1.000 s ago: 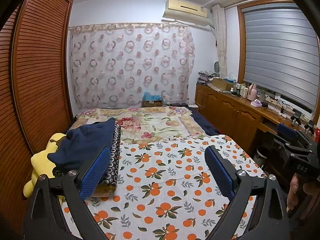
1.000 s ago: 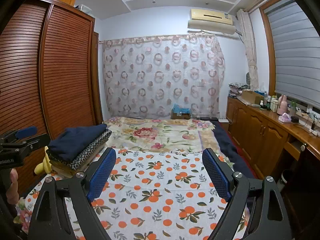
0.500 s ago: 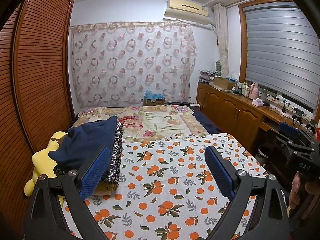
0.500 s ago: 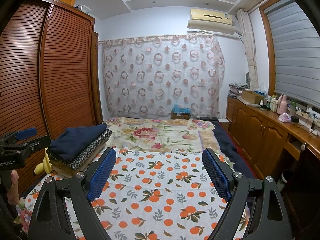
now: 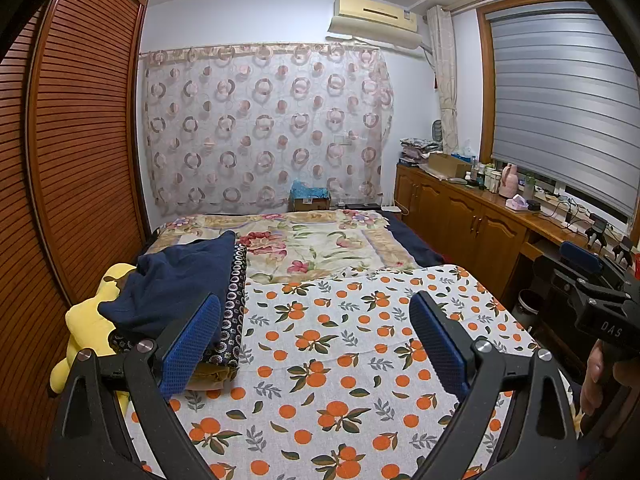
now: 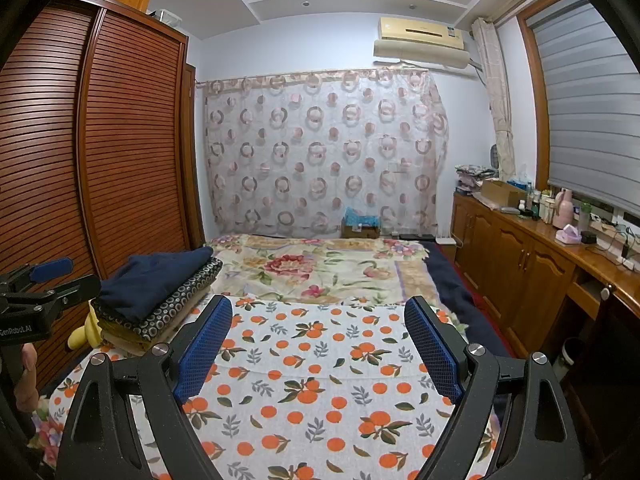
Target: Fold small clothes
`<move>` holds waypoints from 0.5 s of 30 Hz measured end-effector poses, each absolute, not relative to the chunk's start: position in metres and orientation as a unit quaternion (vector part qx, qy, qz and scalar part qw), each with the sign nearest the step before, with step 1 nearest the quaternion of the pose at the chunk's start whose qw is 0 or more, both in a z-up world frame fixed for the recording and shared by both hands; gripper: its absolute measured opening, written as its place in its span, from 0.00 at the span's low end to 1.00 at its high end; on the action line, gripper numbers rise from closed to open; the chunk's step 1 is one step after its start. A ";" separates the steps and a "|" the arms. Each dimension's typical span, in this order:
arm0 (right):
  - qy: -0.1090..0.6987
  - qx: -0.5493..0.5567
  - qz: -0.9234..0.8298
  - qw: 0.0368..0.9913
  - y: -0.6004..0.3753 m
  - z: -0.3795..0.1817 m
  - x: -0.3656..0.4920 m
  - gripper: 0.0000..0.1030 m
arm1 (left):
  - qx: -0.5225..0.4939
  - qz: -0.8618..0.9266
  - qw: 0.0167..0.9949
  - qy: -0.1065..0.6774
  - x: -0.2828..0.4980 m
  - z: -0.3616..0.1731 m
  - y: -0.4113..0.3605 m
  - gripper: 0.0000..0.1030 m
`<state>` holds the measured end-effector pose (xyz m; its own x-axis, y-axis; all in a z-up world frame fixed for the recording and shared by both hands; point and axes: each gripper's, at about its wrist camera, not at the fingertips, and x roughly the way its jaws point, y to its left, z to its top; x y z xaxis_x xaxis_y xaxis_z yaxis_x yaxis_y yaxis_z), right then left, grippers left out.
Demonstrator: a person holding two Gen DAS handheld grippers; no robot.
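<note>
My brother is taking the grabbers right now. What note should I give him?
Left gripper: open, holding nothing, above the orange-print cloth.
Right gripper: open, holding nothing, above the same cloth.
Clothes: a folded stack sits at the bed's left edge, navy piece on top, ring-print piece under it, beside a yellow plush.
Done: that stack looks folded.
Left: no loose small garment shows on the cloth in either view. Find the next one, lay it flat there, fold it, add it to the stack.
</note>
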<state>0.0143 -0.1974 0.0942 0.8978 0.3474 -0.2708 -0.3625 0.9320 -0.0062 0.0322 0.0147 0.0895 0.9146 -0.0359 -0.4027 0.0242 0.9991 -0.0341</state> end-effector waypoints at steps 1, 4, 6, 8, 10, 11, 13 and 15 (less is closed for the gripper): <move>0.134 -0.028 0.182 0.974 -0.198 0.095 0.015 0.87 | -0.014 -0.015 0.978 0.206 0.032 0.090 0.015 0.93; 0.134 -0.028 0.182 0.974 -0.198 0.094 0.015 0.86 | -0.014 -0.015 0.978 0.206 0.032 0.090 0.014 0.93; 0.134 -0.028 0.181 0.974 -0.199 0.094 0.015 0.87 | -0.014 -0.015 0.978 0.206 0.032 0.090 0.014 0.93; 0.134 -0.028 0.183 0.974 -0.199 0.095 0.016 0.87 | -0.014 -0.015 0.978 0.206 0.033 0.090 0.014 0.93; 0.134 -0.029 0.182 0.974 -0.199 0.094 0.015 0.87 | -0.014 -0.015 0.978 0.206 0.032 0.090 0.014 0.93; 0.133 -0.029 0.182 0.974 -0.199 0.095 0.016 0.87 | -0.014 -0.015 0.978 0.206 0.032 0.090 0.014 0.93; 0.134 -0.028 0.183 0.974 -0.199 0.094 0.016 0.87 | -0.014 -0.015 0.978 0.206 0.032 0.090 0.014 0.93; 0.134 -0.028 0.182 0.974 -0.199 0.094 0.016 0.87 | -0.014 -0.016 0.978 0.206 0.032 0.090 0.014 0.93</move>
